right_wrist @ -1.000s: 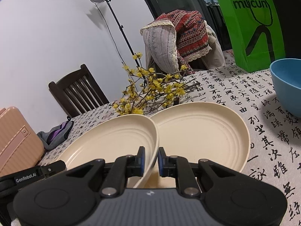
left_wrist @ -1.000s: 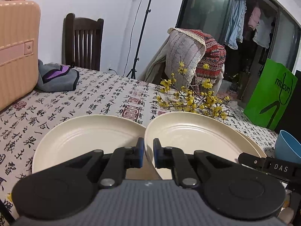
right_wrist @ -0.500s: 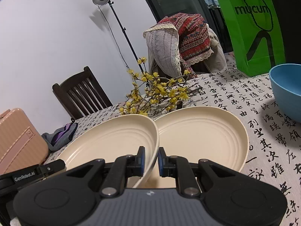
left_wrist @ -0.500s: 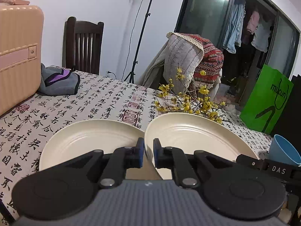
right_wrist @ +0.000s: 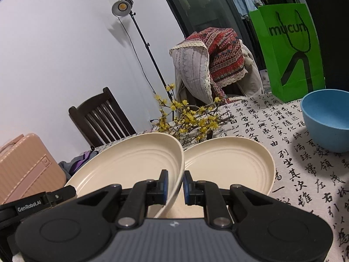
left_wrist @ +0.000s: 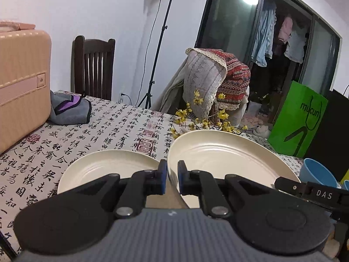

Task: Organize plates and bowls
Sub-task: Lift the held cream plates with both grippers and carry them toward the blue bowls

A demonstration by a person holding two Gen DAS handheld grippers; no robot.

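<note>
One cream plate (left_wrist: 229, 159) hangs tilted above the table, gripped at both sides. My left gripper (left_wrist: 172, 179) is shut on its left rim. My right gripper (right_wrist: 175, 185) is shut on its right rim, where the same plate (right_wrist: 130, 163) stretches away to the left. Another cream plate (left_wrist: 104, 170) lies flat on the calligraphy tablecloth below. The right wrist view also shows a flat cream plate (right_wrist: 231, 166); I cannot tell whether it is the same one. A blue bowl (right_wrist: 327, 122) stands to the right.
A pink suitcase (left_wrist: 19, 91) and a grey-purple cloth (left_wrist: 69, 109) sit at the table's left. Yellow flower branches (right_wrist: 189, 118) lie behind the plates. A green bag (right_wrist: 290, 50) stands at the back right. Beyond the table are a dark wooden chair (left_wrist: 93, 67) and a light stand (left_wrist: 157, 54).
Both grippers have risen with the held plate. The plate lying on the cloth now sits lower and further off in both views.
</note>
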